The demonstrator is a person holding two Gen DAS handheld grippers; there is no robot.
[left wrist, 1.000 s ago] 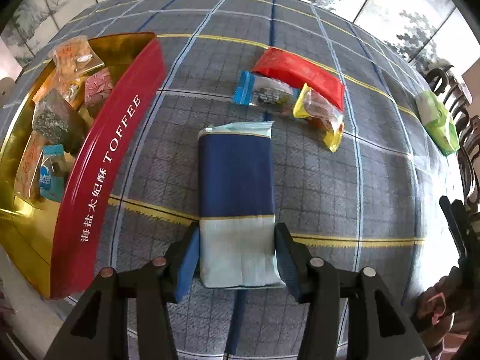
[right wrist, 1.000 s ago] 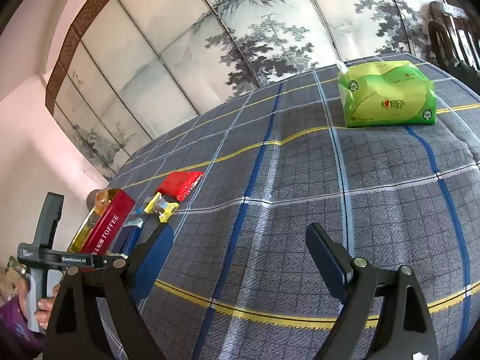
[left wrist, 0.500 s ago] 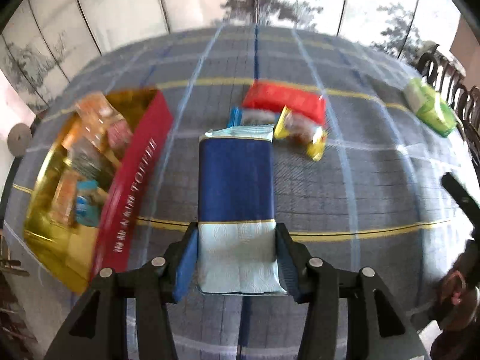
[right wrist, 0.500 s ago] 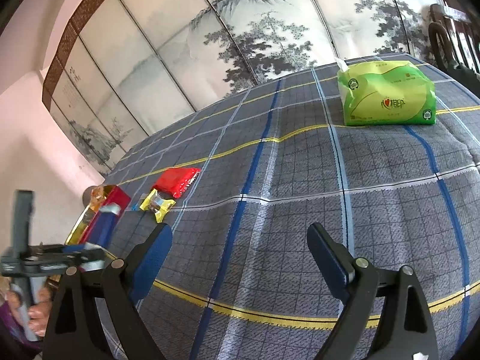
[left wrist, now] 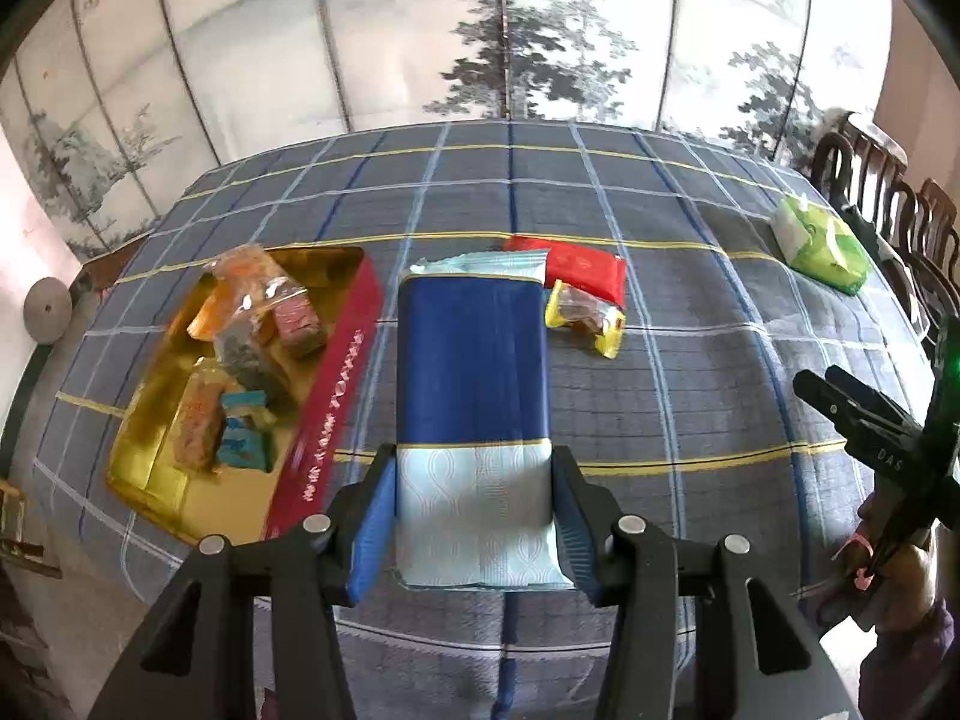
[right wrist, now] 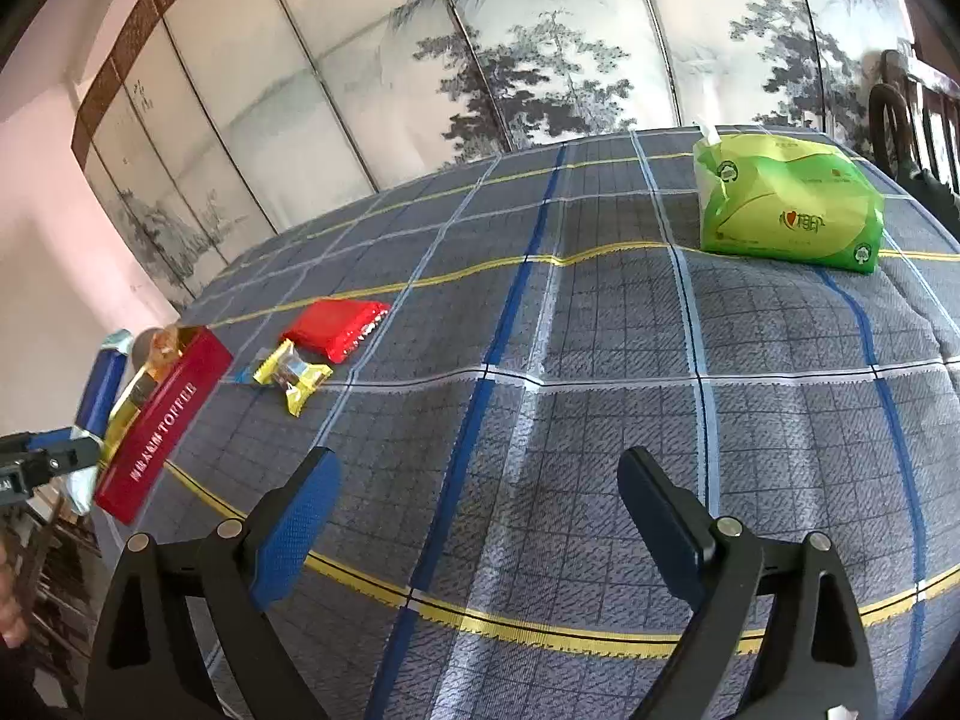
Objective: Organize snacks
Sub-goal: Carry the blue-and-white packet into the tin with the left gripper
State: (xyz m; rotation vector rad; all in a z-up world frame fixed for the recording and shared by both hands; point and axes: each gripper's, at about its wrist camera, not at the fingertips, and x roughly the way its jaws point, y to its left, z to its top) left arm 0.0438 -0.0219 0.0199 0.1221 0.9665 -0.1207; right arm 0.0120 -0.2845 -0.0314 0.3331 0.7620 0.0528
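Left gripper [left wrist: 474, 519] clamps the blue packet [left wrist: 474, 384] at frame centre; carry it level (avoid tilting) to the tin [left wrist: 327, 414], centre-left.

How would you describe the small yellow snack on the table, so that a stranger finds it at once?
Start at the red toffee tin on the checked tablecloth. Beyond it lies a flat red packet; the yellow-wrapped snack lies against its near side. Only it has yellow twisted ends and a clear middle.
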